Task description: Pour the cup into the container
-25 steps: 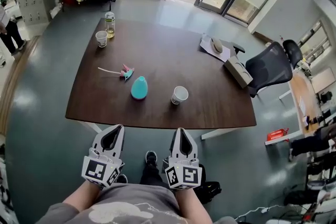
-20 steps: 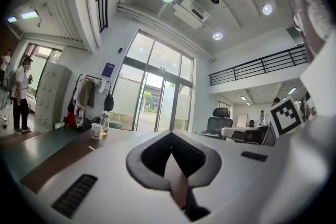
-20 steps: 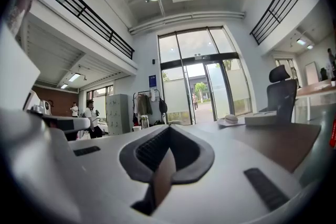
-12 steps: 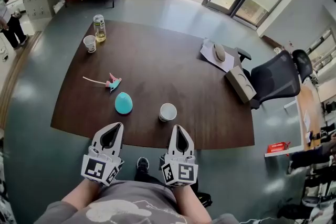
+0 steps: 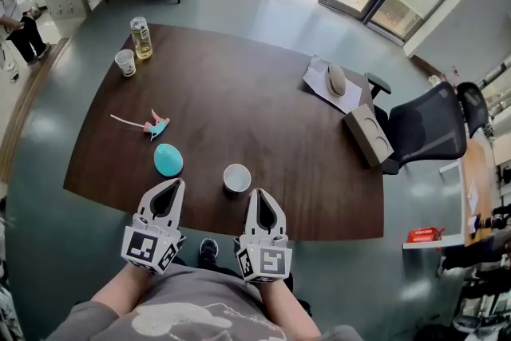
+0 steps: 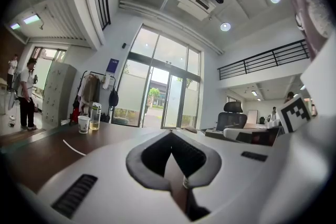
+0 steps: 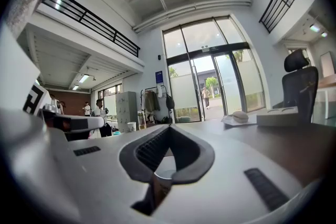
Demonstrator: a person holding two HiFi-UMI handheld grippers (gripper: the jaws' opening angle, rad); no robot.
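closer to the table [image 5: 263, 100] now, my left gripper [image 5: 169, 188] and right gripper [image 5: 259, 196] are both pressed together, empty, still approaching; next the right must spread around the cup [image 5: 237, 177] just ahead.

Nothing is showing clearly enough to read as words, brands or numbers. The left marker cube [image 5: 148, 250] and the right marker cube [image 5: 266, 262] are showing only black-and-white square patterns, and the blue sign [image 6: 112, 65] beside the glass doors is appearing too small to make out.

White cup [image 5: 237, 178], teal egg-shape [image 5: 168, 160], dark brown table [image 5: 263, 100].
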